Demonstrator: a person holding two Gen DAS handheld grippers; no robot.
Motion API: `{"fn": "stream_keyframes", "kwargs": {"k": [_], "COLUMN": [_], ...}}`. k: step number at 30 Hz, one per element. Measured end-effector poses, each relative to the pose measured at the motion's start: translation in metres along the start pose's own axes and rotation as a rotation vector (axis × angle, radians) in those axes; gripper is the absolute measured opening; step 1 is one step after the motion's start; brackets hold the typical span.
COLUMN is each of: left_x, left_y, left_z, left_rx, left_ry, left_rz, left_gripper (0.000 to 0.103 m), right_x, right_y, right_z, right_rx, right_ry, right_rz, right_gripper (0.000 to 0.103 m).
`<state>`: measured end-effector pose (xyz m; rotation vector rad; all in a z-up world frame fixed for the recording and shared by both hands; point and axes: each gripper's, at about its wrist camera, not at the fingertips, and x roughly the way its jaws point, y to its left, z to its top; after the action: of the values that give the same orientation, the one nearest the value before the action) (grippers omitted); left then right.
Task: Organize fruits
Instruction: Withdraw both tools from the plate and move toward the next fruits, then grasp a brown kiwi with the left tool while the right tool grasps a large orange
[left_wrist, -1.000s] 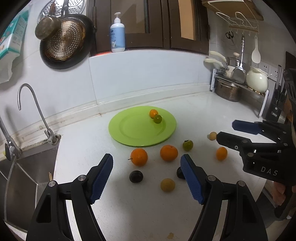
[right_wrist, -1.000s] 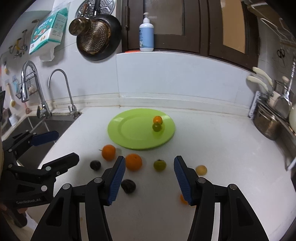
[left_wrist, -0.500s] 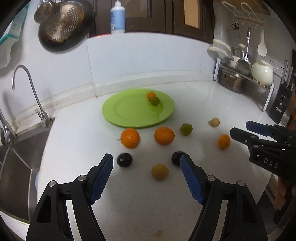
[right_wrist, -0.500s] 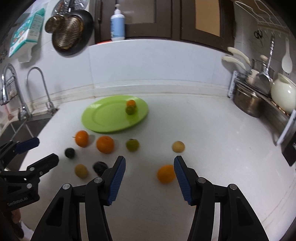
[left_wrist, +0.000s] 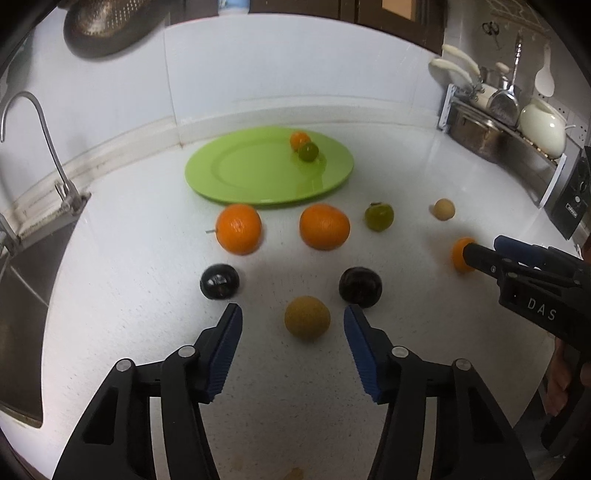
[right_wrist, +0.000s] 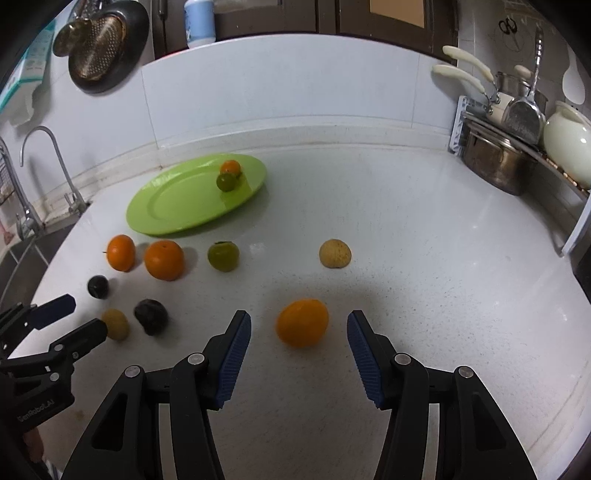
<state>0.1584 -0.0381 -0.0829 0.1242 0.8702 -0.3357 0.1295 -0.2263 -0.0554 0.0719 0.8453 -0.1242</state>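
A green plate (left_wrist: 236, 177) holds a small orange (left_wrist: 298, 139) and a small green fruit (left_wrist: 308, 152). On the white counter lie two big oranges (left_wrist: 238, 229) (left_wrist: 324, 226), a green fruit (left_wrist: 379, 216), two dark plums (left_wrist: 219, 281) (left_wrist: 359, 286) and a pale tan fruit (left_wrist: 444, 209). My left gripper (left_wrist: 292, 322) is open with a brownish-yellow fruit (left_wrist: 307, 316) between its fingertips. My right gripper (right_wrist: 299, 325) is open around a small orange (right_wrist: 303, 322), which also shows in the left wrist view (left_wrist: 458, 254).
A sink (left_wrist: 14, 295) with a tap (left_wrist: 44, 136) lies at the left. A dish rack with a steel pot (right_wrist: 498, 158) and a cream kettle (right_wrist: 569, 144) stands at the right. A pan (right_wrist: 99, 51) hangs on the wall.
Both grippers have moved forward and down toward the counter. The left now brackets the brownish-yellow fruit, the right brackets the small orange. Both stay open.
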Motion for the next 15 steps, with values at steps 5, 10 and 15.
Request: {"fn": "stream_keyframes", "kwargs": {"k": [5,10,15], "left_x": [0.010,0.015,0.017], "left_y": [-0.003,-0.003,-0.004], "left_z": [-0.002,-0.002,-0.001], "left_rx": [-0.009,-0.020,-0.016], "left_ry": [0.032,0.043,0.048], "left_rz": [-0.006,-0.007,-0.011], "left_gripper": [0.048,0.042,0.035], "right_x": [0.013,0.023,0.030], "right_y": [-0.005,-0.005,-0.006], "right_z": [-0.001,-0.003,-0.002], "right_rx": [0.010,0.008,0.006], "right_ry": [0.032,0.061,0.072], "right_rz": [0.014,0.027,0.024], "right_gripper": [0.055,0.053,0.048]}}
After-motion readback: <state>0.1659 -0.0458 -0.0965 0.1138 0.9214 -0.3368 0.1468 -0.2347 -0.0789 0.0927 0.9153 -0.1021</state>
